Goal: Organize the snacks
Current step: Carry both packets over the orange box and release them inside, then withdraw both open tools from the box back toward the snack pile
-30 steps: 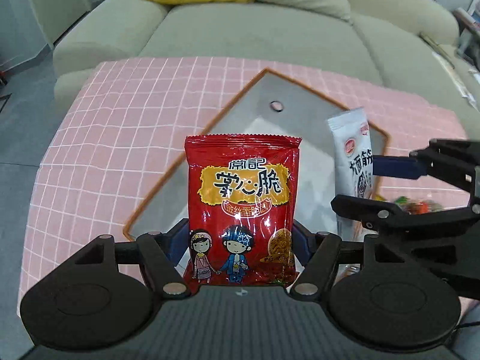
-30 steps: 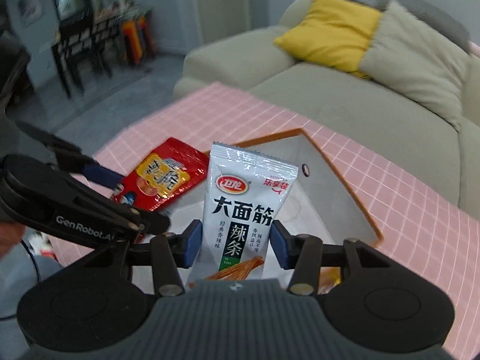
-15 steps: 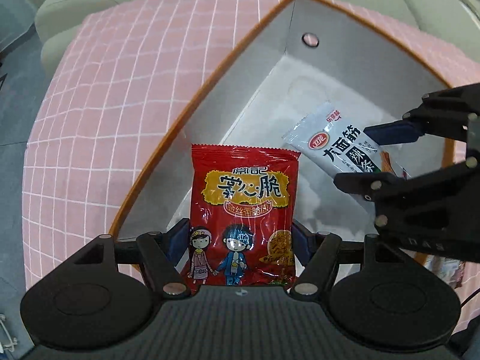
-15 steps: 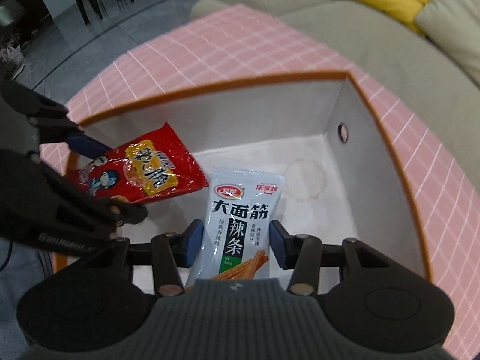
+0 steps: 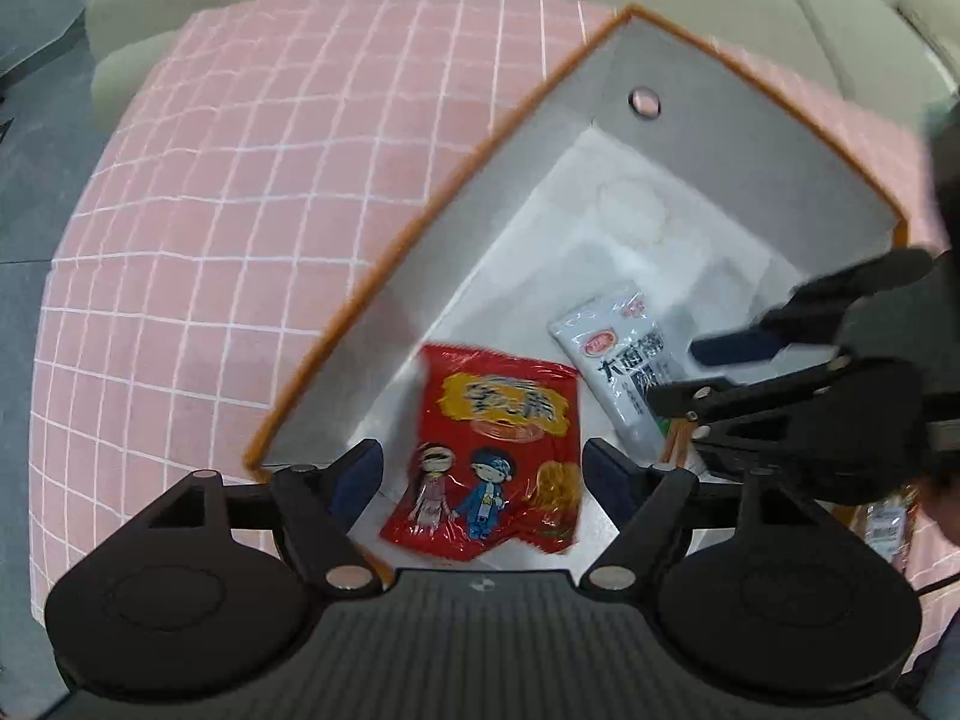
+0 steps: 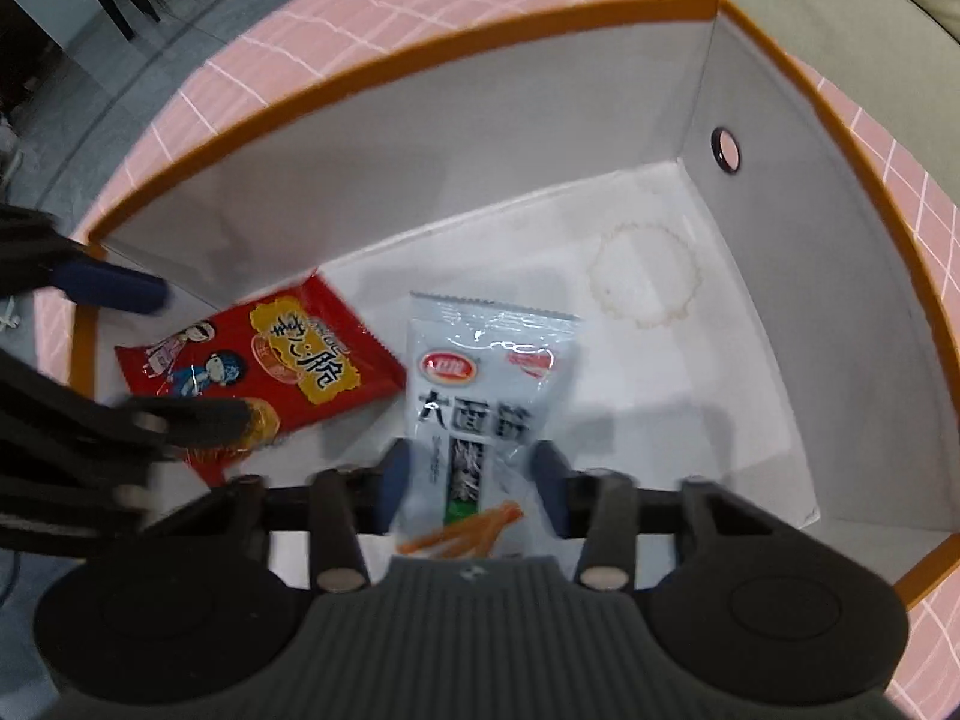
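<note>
A red snack packet [image 5: 492, 450] with cartoon figures lies loose inside the orange-rimmed box [image 5: 372, 294], between the spread fingers of my left gripper [image 5: 480, 468], which is open. A white spicy-strip packet [image 6: 480, 402] lies in the box in front of my right gripper [image 6: 468, 480], whose fingers stand apart on either side of it. The red packet [image 6: 270, 366] and the box wall [image 6: 420, 138] also show in the right wrist view, the white packet [image 5: 624, 366] in the left wrist view.
The box stands on a pink checked tablecloth [image 5: 240, 180]. A beige sofa [image 5: 180, 0] lies beyond the table. More snack packets [image 5: 888, 516] lie outside the box at the right. The box floor has a ring stain [image 6: 648, 276].
Both grippers opened and let go of their packets, which dropped onto the box floor. Both grippers stayed low over the box.
</note>
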